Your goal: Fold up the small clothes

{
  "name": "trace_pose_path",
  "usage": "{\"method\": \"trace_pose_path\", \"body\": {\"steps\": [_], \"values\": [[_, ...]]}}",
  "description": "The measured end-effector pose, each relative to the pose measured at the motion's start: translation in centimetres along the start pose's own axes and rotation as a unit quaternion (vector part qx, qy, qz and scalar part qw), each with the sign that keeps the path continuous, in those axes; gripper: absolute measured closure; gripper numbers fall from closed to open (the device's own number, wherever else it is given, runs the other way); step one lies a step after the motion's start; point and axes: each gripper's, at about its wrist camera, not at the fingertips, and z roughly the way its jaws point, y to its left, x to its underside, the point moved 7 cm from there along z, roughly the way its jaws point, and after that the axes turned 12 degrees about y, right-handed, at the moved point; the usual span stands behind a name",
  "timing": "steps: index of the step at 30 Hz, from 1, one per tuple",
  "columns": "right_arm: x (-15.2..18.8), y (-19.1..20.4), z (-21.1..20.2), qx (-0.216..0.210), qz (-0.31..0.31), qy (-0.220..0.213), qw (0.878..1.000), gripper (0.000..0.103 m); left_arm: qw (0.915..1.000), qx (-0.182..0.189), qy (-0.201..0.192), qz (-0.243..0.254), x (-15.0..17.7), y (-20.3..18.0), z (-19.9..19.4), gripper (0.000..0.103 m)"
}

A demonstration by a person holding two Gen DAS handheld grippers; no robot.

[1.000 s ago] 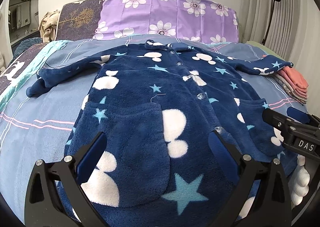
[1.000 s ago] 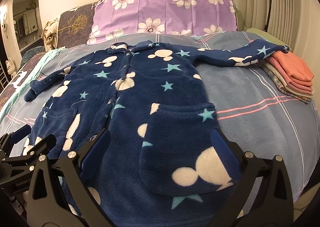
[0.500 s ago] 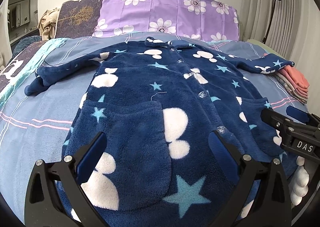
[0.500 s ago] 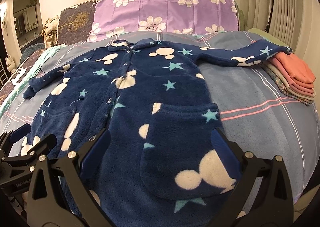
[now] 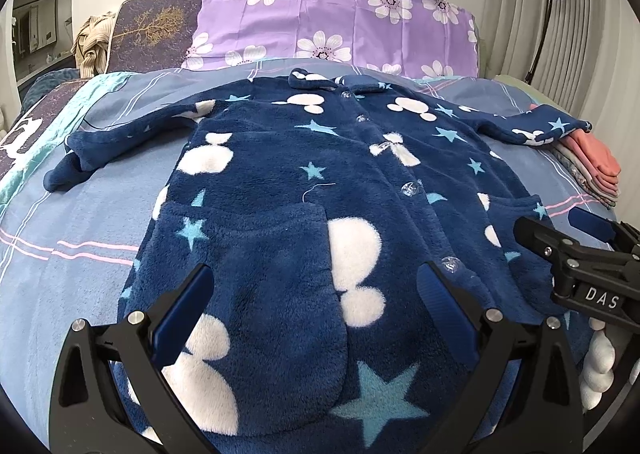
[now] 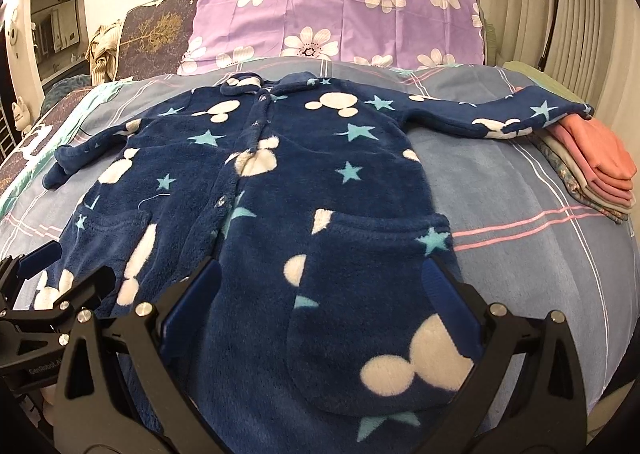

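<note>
Both tongs — left tongs point(image 5: 314, 304), right tongs point(image 6: 320, 290) — hover spread wide (gripping nothing) over the fleece robe's point(image 5: 320, 182) hem.

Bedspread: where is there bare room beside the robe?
Bare bedspread lies between the robe and the folded stack, below the sleeve. Another patch sits under the other sleeve. The stack corner is crowded.

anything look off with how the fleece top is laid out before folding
One thing: the fleece top's right sleeve ends draped over the folded pile at the bed's edge. Its left sleeve cuff is crumpled.
</note>
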Motion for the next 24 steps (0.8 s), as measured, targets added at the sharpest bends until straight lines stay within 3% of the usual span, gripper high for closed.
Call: {"method": "trace_pose_path", "body": {"steps": [6, 11, 13, 16, 18, 20, 21, 23, 24], "values": [[-0.4, 0.2, 0.6, 0.002, -0.004, 0.005, 1.000, 0.002, 0.9997, 0.021, 0.008, -0.004, -0.5, 0.2, 0.3, 0.001], [-1.4, -0.1, 0.7, 0.012, -0.010, 0.001, 1.000, 0.002, 0.9927, 0.104, 0.006, -0.062, -2.8, 3.2, -1.2, 0.002], [-2.1, -0.4, 0.6, 0.021, -0.014, -0.005, 1.000, 0.002, 0.9915, 0.094, -0.005, -0.089, -4.2, 5.8, -1.7, 0.011], [-2.9, -0.6, 0.6, 0.030, -0.017, -0.009, 0.999, 0.002, 0.9877, 0.029, -0.013, -0.153, -6.7, 12.3, -1.3, 0.019], [-3.3, -0.5, 0.8, 0.034, -0.021, -0.010, 0.999, 0.002, 0.9785, -0.003, 0.000, -0.206, -8.2, 17.1, 0.0, 0.020], [-3.6, -0.4, 1.1, 0.038, -0.026, -0.009, 0.999, 0.002, 0.9580, -0.022, 0.020, -0.285, -9.3, 22.9, 1.8, 0.020], [-3.7, -0.3, 1.2, 0.040, -0.029, -0.009, 0.999, 0.002, 0.9400, -0.042, 0.025, -0.338, -9.7, 26.5, 2.6, 0.020], [-4.0, 0.0, 1.5, 0.044, -0.040, -0.008, 0.998, 0.002, 0.9126, -0.074, 0.024, -0.401, -10.2, 31.2, 3.5, 0.019], [-4.1, 0.1, 1.8, 0.047, -0.045, -0.007, 0.998, 0.002, 0.9050, -0.081, 0.025, -0.417, -10.5, 32.8, 3.8, 0.015]]}}
